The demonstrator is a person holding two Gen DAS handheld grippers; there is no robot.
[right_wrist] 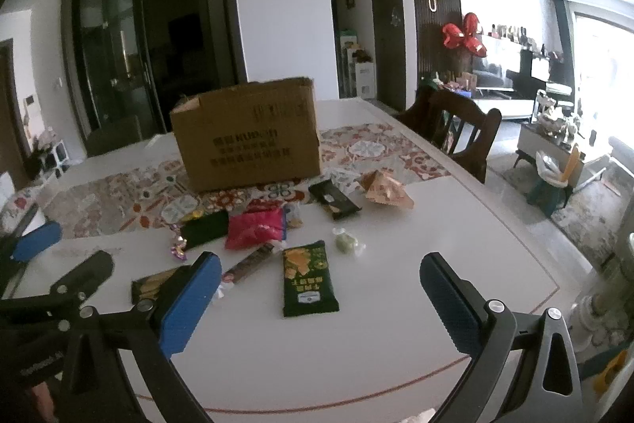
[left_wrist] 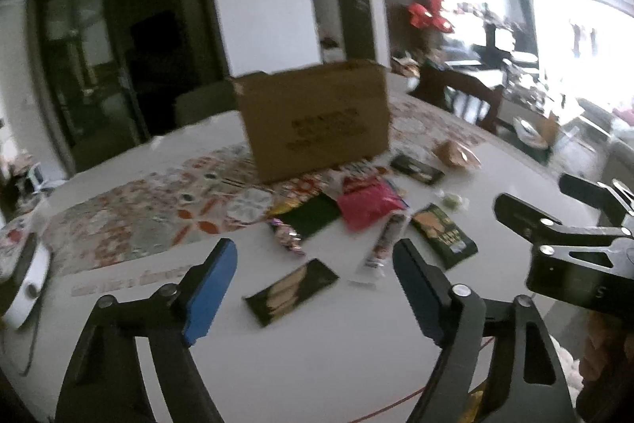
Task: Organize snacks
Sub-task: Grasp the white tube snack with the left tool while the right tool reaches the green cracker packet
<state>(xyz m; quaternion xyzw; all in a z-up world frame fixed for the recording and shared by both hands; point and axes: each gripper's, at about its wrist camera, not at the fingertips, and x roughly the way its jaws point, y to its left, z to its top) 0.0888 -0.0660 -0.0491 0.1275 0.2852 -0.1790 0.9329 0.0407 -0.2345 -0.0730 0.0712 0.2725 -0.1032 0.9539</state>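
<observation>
Looking through the left wrist view, my left gripper (left_wrist: 315, 288) hangs wide and empty above the black stick-biscuit packet (left_wrist: 291, 291), lower centre; the cardboard box (left_wrist: 317, 121) sits mid-frame. In the right wrist view, my right gripper (right_wrist: 319, 298) is wide, empty, over the green cracker packet (right_wrist: 309, 278) at centre. Best to pinch packets across their short edge, then drop them into the box.

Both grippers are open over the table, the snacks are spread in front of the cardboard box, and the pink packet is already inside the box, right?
Not quite. The right wrist view shows the pink packet on the table in front of the box, not inside. The rest holds: left gripper and right gripper are open, snacks spread before the box.
</observation>
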